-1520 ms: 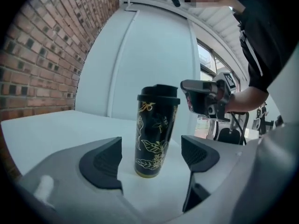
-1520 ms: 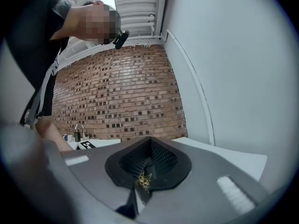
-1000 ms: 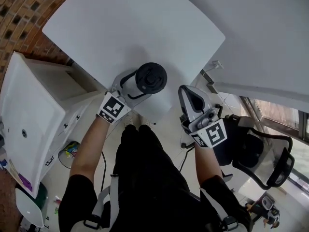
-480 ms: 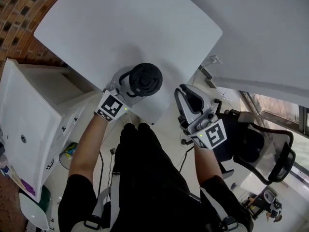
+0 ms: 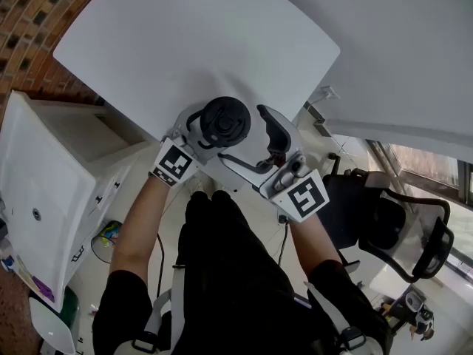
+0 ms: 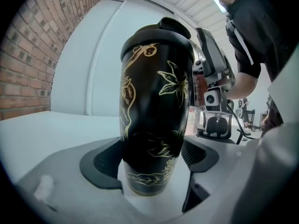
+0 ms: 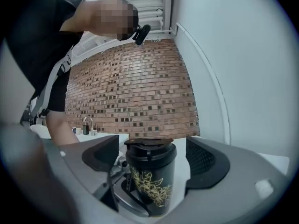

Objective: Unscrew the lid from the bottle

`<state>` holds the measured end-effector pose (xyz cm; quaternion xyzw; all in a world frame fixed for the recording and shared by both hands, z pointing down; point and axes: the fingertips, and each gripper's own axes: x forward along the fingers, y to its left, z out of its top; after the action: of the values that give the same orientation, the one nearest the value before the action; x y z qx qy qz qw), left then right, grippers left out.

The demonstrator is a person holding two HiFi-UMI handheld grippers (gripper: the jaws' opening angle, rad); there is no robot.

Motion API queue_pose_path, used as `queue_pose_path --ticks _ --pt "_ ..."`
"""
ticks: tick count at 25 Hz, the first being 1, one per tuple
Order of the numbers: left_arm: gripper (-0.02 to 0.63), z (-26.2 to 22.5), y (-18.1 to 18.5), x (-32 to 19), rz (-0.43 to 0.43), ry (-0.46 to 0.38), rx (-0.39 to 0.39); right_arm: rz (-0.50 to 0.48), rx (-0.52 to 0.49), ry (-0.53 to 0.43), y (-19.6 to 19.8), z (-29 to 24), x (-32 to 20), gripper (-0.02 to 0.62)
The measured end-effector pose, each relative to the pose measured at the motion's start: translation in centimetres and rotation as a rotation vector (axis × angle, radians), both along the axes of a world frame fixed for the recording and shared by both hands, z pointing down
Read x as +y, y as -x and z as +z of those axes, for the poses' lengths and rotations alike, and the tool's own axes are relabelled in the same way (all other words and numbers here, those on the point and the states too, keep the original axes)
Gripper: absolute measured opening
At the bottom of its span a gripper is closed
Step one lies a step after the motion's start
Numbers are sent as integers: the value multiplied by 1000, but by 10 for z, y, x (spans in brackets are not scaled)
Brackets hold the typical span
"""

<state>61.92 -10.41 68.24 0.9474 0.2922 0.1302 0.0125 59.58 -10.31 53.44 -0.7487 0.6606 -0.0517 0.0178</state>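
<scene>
A white table (image 5: pixel 222 43) with rounded corners fills the upper head view, with a brick wall (image 5: pixel 29 13) at 10 o'clock, a white cabinet (image 5: pixel 52 176) at 8 o'clock and a chair (image 5: pixel 399 235) at 4 o'clock. The bottle (image 6: pixel 154 106) stands upright near the table's 6 o'clock edge, black with a gold flower print.

The left hand-held gripper (image 5: pixel 205 133) is clenched on the bottle low on its body, a pad pressed to either side. The right hand-held gripper (image 5: pixel 245 135) comes in from 4 o'clock of the lid (image 5: pixel 225 119). Its jaws have just been opening and stand wide, released. The bottle's top shows between the pads with a gap on each side, so nothing is gripped there.

The task looks barely begun. The bottle is braced, but the lid sits fully on with no gap showing under its rim. The right jaws have yet to close on the lid, turn it loose and lift it off.

The head view alone shows both grippers together and the lid's round top, but hides the bottle's body. The left gripper view alone shows the print and how low the grip sits, with the other gripper behind at 2 o'clock. The right gripper view alone shows the clearance between its pads and the lid, with the brick wall behind.
</scene>
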Motion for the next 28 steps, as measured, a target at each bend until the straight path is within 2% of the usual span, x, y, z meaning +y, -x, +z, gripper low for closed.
queue_pose_path --ticks 3,18,23,28 --pt "380 1 -1 -2 -11 3 0 -14 19 4 3 1 -10 442" --pt "379 1 0 -2 -20 22 -13 -23 51 22 1 17 -35 440" --pt "379 0 -2 -2 -18 26 -16 -178 -6 18 1 21 -33 446" --pt "379 2 0 -1 -15 17 -15 -377 16 42 6 23 -30 445"
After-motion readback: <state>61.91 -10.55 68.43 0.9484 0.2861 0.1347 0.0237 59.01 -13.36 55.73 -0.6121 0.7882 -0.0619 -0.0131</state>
